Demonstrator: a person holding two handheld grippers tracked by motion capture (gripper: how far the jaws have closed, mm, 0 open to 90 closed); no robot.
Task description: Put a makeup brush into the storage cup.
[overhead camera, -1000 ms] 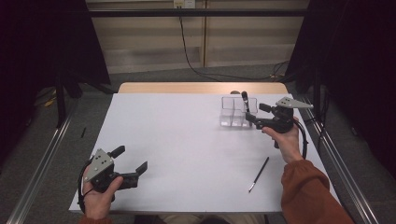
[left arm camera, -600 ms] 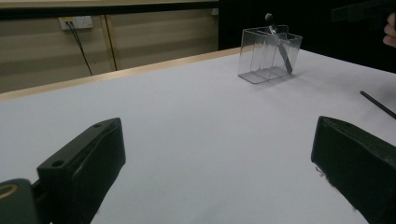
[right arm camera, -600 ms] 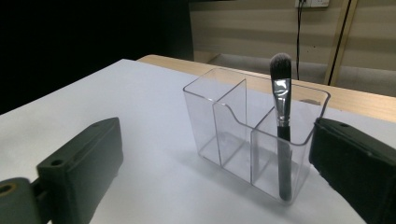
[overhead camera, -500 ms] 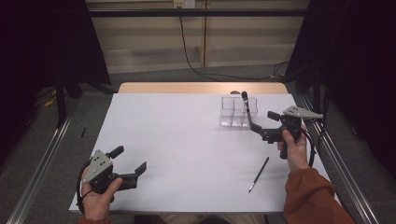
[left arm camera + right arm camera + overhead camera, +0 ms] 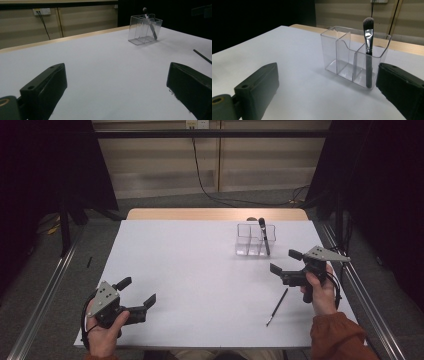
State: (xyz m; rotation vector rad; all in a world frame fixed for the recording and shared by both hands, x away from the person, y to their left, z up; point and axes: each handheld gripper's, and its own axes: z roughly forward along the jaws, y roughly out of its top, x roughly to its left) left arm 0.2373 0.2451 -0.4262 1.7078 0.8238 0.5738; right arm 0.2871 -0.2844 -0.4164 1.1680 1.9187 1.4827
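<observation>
Right gripper [image 5: 285,265] hovered over the right side of the white table [image 5: 200,270], held level in the person's right hand [image 5: 320,290], its jaws spread wide with nothing between them; they had just been opening further. In the right gripper view the two black jaws framed the clear organiser [image 5: 352,60], which stood just ahead of them, apart from both. The organiser [image 5: 252,240] sat toward the far right of the table, upright, with three compartments side by side. A makeup brush [image 5: 368,50] stood in the compartment at the right end as that view showed it, handle down, bristles up and clear of the rim, leaning slightly. A second thin dark brush [image 5: 277,306] lay flat on the table near the front right, just beside the right hand, not touched. Left gripper [image 5: 137,292] rested low at the near left corner, held in the left hand [image 5: 102,330], jaws likewise spread and empty. From the left gripper view the organiser [image 5: 144,30] stood well apart across bare tabletop.
</observation>
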